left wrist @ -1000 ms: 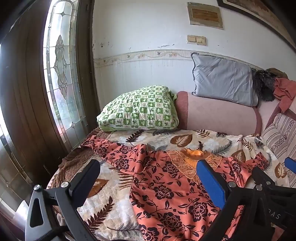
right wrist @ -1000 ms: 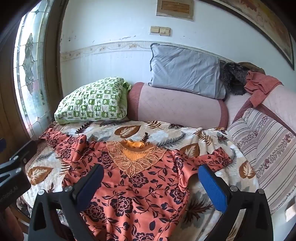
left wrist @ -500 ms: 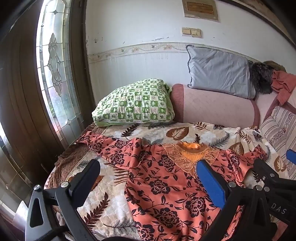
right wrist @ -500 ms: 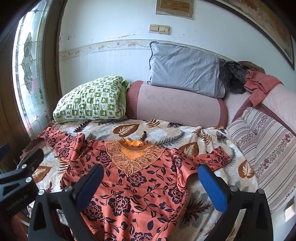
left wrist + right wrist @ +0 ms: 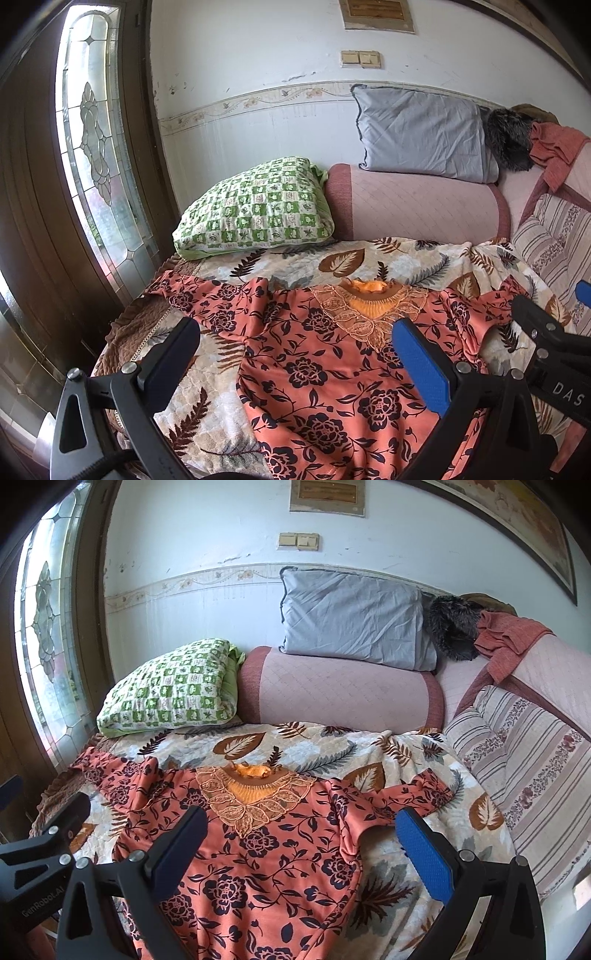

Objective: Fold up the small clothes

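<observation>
top [image 5: 258, 856] flat on bed [image 5: 406, 760], face up, neck toward the pillows, hem toward the jaws and running off the lower edge of both views. long axis neck to hem, roughly in line with both cameras. sleeves out to either side: left sleeve [image 5: 192, 291] reaching toward the window side, right sleeve [image 5: 413, 794] bent and a little rumpled toward the striped cushion [image 5: 535, 768].

left gripper [image 5: 295, 354] released, jaws wide, nothing between them; above the left half of the body, left sleeve ahead and off toward the left jaw. right gripper [image 5: 301, 834] likewise released, empty; left jaw over the chest below the lace collar [image 5: 255, 797], right jaw out past the right side seam over bare bed. both clear of the cloth, no contact visible.

judged: fold not started, top still spread full. nearest grab for the left gripper is the left sleeve or left side seam; for the right, the right sleeve, just ahead between its jaws. likely fold across the long axis line, sleeves inward first. right sleeve wrinkled, may need a tug flat. hem out of sight, so state there not known.
</observation>
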Demonstrator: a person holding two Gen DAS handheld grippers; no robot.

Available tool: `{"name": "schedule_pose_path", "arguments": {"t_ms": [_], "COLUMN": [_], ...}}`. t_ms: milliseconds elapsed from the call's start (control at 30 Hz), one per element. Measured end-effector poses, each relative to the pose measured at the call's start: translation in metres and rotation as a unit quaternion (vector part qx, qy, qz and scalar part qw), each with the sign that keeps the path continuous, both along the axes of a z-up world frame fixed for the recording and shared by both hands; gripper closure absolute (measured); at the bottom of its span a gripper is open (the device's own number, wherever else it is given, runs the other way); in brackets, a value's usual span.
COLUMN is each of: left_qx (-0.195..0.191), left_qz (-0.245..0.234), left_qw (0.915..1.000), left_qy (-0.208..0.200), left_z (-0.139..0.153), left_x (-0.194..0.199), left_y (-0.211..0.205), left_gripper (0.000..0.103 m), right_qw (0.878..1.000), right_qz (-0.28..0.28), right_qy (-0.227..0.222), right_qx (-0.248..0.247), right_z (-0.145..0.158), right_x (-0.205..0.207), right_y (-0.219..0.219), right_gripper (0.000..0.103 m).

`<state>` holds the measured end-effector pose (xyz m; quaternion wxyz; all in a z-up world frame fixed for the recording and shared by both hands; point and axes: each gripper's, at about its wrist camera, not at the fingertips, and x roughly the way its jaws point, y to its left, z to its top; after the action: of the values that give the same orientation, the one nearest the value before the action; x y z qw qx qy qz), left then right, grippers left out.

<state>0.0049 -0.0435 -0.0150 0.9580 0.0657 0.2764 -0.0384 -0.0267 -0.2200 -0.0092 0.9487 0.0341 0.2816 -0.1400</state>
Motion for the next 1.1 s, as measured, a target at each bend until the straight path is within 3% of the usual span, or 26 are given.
{"name": "schedule_pose_path", "arguments": {"t_ms": [633, 767, 967, 1100], "left_qx": [0.011, 0.0, -0.047, -0.079], "left_qz": [-0.019, -0.022, -0.012, 0.004], "left_qw": [0.9994, 0.997, 0.987, 0.978], "left_qy": [0.027, 0.074, 0.153, 0.193], "left_z": [-0.022, -0.045, -0.087, -0.107], "left_x": [0.021, 0.039, 0.064, 0.082], "left_y": [-0.021, -0.013, 0.004, 0.01], "left_gripper": [0.0, 0.0, 0.0, 0.0], "right_qw": [0.999, 0.998, 0.995, 0.989], "right_qz": [-0.031, -0.048, -0.085, -0.106], "right_qy": [0.01, 0.011, 0.017, 0.026], "right_qx": [0.017, 0.037, 0.05, 0.101], "right_z": [-0.019, -0.03, -0.056, -0.082], "right_x": [0.007, 0.007, 0.004, 0.003], "right_y": [-0.043, -0.068, -0.118, -0.166], "right_gripper": [0.0, 0.0, 0.0, 0.0]}}
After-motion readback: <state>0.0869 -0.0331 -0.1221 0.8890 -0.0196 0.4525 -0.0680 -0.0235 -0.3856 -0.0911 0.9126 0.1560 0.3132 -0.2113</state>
